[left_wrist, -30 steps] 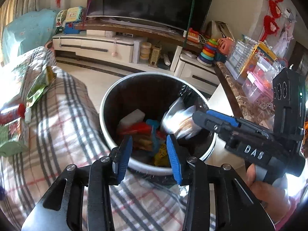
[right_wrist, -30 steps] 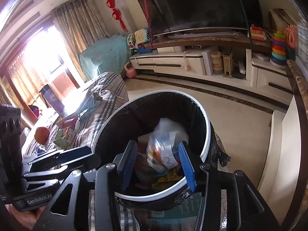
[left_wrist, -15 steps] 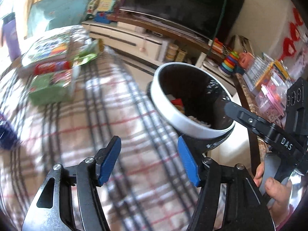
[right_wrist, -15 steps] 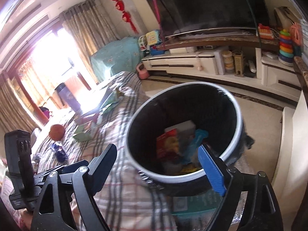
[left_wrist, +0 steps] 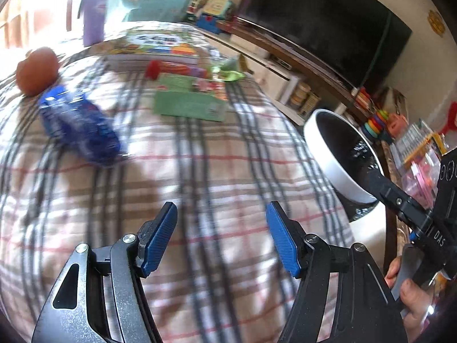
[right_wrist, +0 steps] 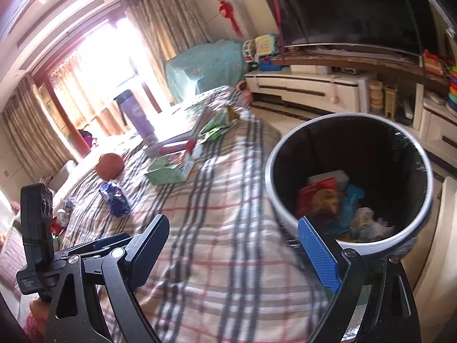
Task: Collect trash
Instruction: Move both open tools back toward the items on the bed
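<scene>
Both grippers empty over the plaid cover, bin at its edge.

In the left wrist view, the left gripper (left_wrist: 221, 235) hung above the plaid cover (left_wrist: 200, 171) with its blue pads apart; its jaws had just been opening, and nothing lay between them. A blue wrapper (left_wrist: 80, 128) (blurred) lay up and to the left, beside an orange ball (left_wrist: 35, 71), with a green packet (left_wrist: 188, 105) farther off. The trash bin (left_wrist: 337, 160) stood at the cover's right edge, part hidden by the right gripper's arm. In the right wrist view, the right gripper (right_wrist: 232, 250) had its jaws spread wide, having just been opening, with only the cover under them. The bin (right_wrist: 351, 183) sat just beyond the blue pad, holding a red packet (right_wrist: 317, 197) and other scraps.
</scene>
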Demonstrator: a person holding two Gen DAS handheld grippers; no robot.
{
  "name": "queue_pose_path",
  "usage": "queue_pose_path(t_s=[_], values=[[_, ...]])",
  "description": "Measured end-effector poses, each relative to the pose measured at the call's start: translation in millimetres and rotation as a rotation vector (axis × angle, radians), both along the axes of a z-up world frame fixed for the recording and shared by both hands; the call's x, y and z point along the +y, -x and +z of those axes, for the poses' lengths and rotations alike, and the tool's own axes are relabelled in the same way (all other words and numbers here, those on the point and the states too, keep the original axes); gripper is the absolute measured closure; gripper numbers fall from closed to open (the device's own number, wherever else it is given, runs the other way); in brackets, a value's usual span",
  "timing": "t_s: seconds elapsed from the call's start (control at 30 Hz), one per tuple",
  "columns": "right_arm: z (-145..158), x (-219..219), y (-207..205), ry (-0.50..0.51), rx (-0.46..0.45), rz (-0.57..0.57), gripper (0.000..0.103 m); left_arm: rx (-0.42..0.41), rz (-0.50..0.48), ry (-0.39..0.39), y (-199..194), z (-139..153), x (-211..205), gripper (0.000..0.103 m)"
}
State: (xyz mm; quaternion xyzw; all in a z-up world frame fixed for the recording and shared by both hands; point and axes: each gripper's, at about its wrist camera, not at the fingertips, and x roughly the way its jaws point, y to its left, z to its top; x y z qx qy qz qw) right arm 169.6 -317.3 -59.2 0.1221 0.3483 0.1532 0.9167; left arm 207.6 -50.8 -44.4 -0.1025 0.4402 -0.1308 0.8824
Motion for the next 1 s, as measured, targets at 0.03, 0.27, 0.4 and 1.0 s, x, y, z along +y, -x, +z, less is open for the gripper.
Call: queue_pose_path(t_s=[0.03, 0.27, 0.4, 1.0], values=[[-1.1, 5.0, -1.0, 0.0, 0.003, 0.012, 0.01, 0.0, 0.013, -0.001, 1.5, -0.4, 6.5, 0.037], [-7.9, 33.8, -6.4, 0.007, 0.02, 0.082, 0.009, 0.004, 0.094, -0.003, 8.1, -4.0, 41.8, 0.03], [-13.3, 47.2, -12.1, 0.013, 0.032, 0.118, 0.009, 0.016, 0.125, 0.014, 5.2, -4.9, 55.2, 0.027], [-20.4, 99.3, -84.9, 0.121, 0.027, 0.322, 0.009, 0.066, 0.249, 0.019, -45.4, -4.6, 97.1, 0.018]])
